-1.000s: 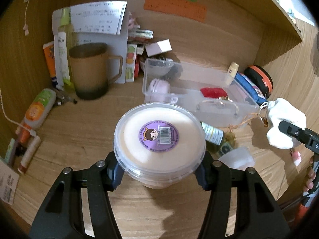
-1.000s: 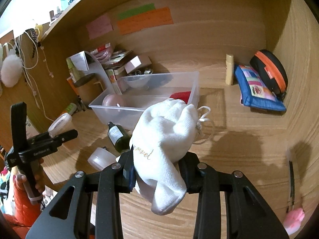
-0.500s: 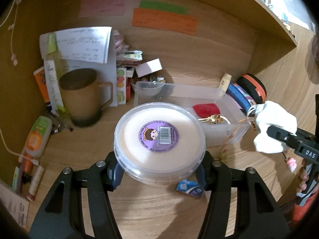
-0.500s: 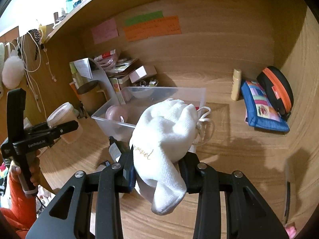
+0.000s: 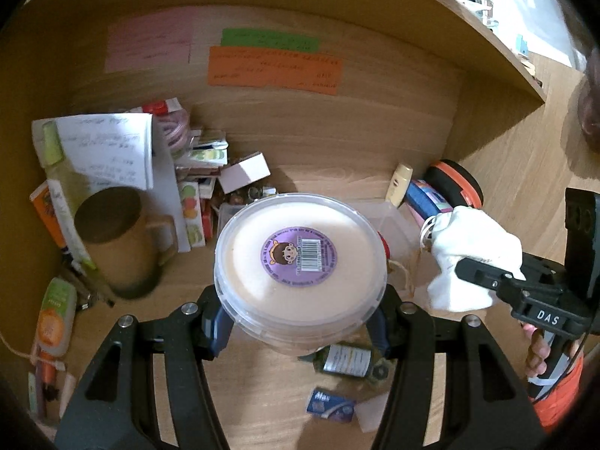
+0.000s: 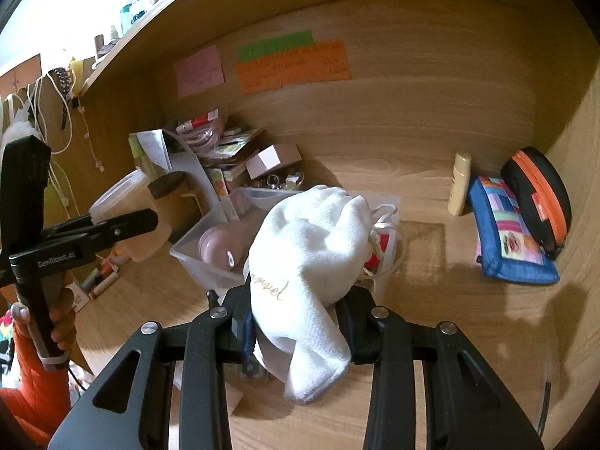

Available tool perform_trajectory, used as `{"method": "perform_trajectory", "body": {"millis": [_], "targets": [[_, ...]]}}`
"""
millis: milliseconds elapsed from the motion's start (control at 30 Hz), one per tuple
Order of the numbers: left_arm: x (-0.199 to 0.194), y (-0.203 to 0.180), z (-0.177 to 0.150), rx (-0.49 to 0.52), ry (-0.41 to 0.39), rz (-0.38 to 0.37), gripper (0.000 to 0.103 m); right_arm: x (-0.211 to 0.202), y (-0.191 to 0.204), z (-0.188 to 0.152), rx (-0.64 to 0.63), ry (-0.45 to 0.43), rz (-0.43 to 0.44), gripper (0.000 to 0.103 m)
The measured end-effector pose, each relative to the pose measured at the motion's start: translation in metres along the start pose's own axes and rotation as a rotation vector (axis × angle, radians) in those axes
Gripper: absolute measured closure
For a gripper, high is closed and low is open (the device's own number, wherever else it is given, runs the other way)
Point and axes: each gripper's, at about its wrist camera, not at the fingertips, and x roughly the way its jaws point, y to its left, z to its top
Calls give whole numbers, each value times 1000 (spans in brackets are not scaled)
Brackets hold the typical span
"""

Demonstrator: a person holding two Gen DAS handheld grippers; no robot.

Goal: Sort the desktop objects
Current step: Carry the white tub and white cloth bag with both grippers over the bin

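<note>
My left gripper (image 5: pixel 300 322) is shut on a round clear plastic tub (image 5: pixel 300 262) with a white lid and a purple sticker, held up above the wooden desk. My right gripper (image 6: pixel 296 322) is shut on a white drawstring cloth pouch (image 6: pixel 311 243), also lifted; it shows at the right of the left wrist view (image 5: pixel 472 258). A clear plastic bin (image 6: pixel 210 262) with a pink round item and something red lies behind both, partly hidden by the tub and the pouch.
A brown mug (image 5: pixel 116 240), papers, small boxes and tubes crowd the back left. A blue pouch (image 6: pixel 510 236), an orange-trimmed black case (image 6: pixel 540 195) and a cream tube (image 6: pixel 459 183) sit at the back right. A dark bottle (image 5: pixel 345 360) and a blue packet (image 5: pixel 330 407) lie below the tub.
Both grippers have risen and drawn back from the desk with their loads still held. The bin and the desk items now sit lower and farther in both views.
</note>
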Motion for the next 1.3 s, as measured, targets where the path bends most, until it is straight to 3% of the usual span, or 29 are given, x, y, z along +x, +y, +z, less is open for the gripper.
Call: {"method": "perform_trajectory", "body": {"millis": [733,1300], "targets": [[91,-5,24,49,145,18,45,75,-16,29,-29,121,13,71],[150,-5,9,69,263,21,45,117,-21,22,-50,233,14,71]]}}
